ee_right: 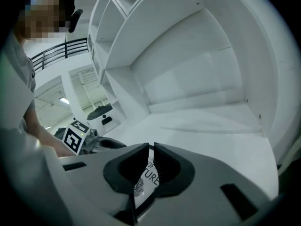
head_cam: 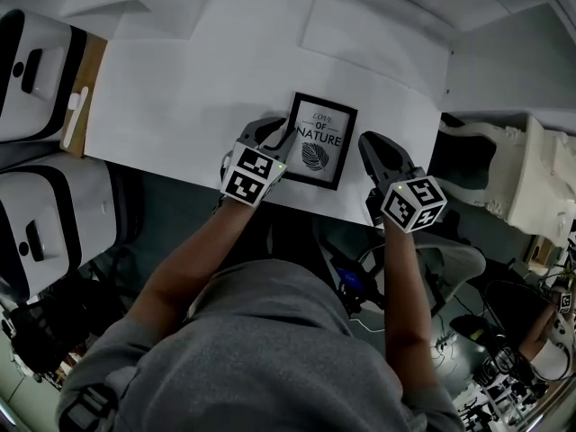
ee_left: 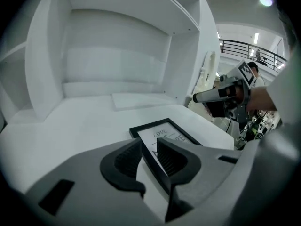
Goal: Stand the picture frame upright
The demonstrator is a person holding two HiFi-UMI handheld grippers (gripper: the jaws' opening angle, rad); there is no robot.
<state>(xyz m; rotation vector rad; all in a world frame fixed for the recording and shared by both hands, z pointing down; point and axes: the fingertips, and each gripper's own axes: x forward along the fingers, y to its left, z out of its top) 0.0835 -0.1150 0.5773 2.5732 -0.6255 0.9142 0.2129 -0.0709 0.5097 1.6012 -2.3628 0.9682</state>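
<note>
Black picture frame lay flat; my left gripper straddled its left edge, jaws spread, likely to tip it up; right gripper hovered alongside, jaws pressed together

a: what can be read on the desk?
b: the print in the black picture frame says "love of nature" in capitals, set above a leaf drawing, as the head view shows.
a: and from the gripper views?
b: only parts: "love" from the left, "of" and "ture" from the right. the cubes on the left gripper and right gripper carry black-and-white square markers.
</note>
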